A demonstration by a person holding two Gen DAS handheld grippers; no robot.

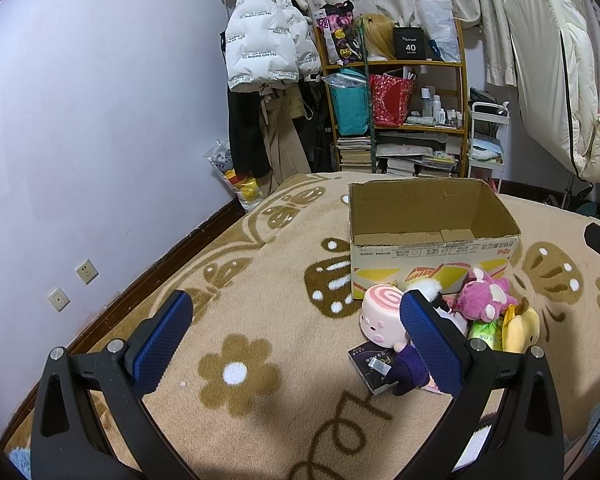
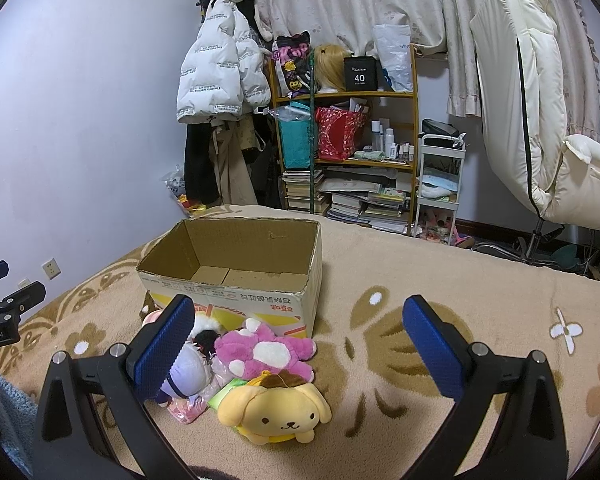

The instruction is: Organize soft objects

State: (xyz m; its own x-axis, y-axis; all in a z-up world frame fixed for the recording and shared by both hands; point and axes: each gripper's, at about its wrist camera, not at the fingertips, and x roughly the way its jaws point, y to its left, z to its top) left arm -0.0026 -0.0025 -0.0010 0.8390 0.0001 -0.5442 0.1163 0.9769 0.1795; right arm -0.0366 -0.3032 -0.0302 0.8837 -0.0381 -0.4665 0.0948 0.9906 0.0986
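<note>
Both the left gripper (image 1: 296,340) and right gripper (image 2: 300,344) hover spread wide, empty. 5-odd plush toys, including a yellow dog plush (image 2: 276,408), crowd against the open cardboard box (image 2: 236,276); grabbing 1 could drag its neighbours.

"40" – black box (image 2: 359,74) on shelf (image 2: 380,95).

Open cardboard box (image 2: 236,276) stands upright and empty on the blanket. Against its near side lie a pink plush (image 2: 266,350), a yellow dog plush (image 2: 276,410) nearest, and a purple-clad doll (image 2: 186,372) at left
</note>
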